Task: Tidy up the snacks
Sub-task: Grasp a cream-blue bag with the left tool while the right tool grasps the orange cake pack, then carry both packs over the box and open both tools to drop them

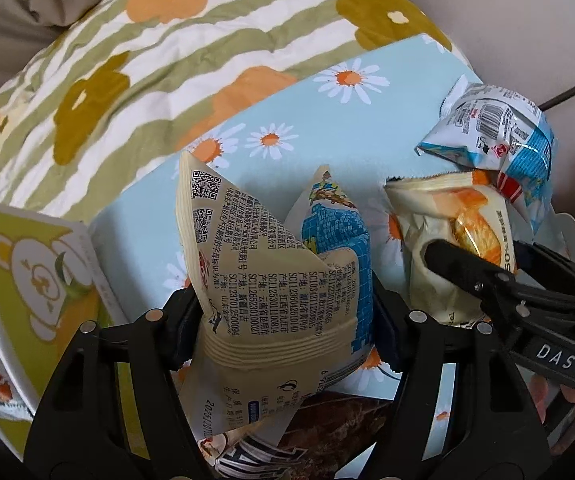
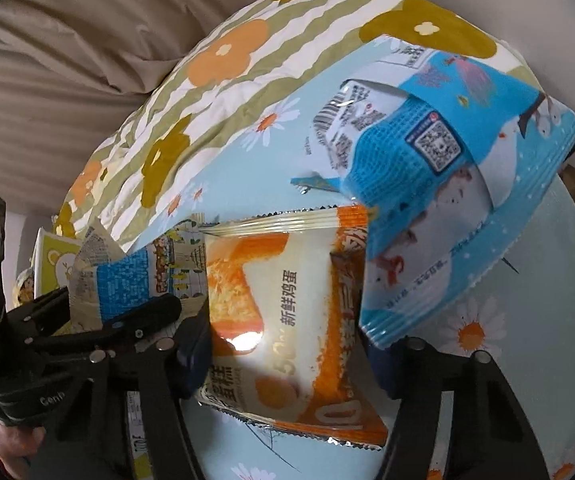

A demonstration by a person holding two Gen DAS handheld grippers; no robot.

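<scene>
Left gripper (image 1: 283, 316) pinches cream packet (image 1: 247, 280); right gripper (image 2: 287, 356) pinches orange cake packet (image 2: 287, 320). Blue packet (image 2: 427, 184) loose behind. Sorting barely begun.

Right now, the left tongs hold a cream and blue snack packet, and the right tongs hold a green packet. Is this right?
Not quite. The right tongs hold an orange and cream cake packet, not a green one, as the right wrist view shows. The left tongs do hold the cream and blue packet.

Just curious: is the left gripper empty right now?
No, the left gripper is shut on a cream snack packet, pinching it near its sealed end.
</scene>
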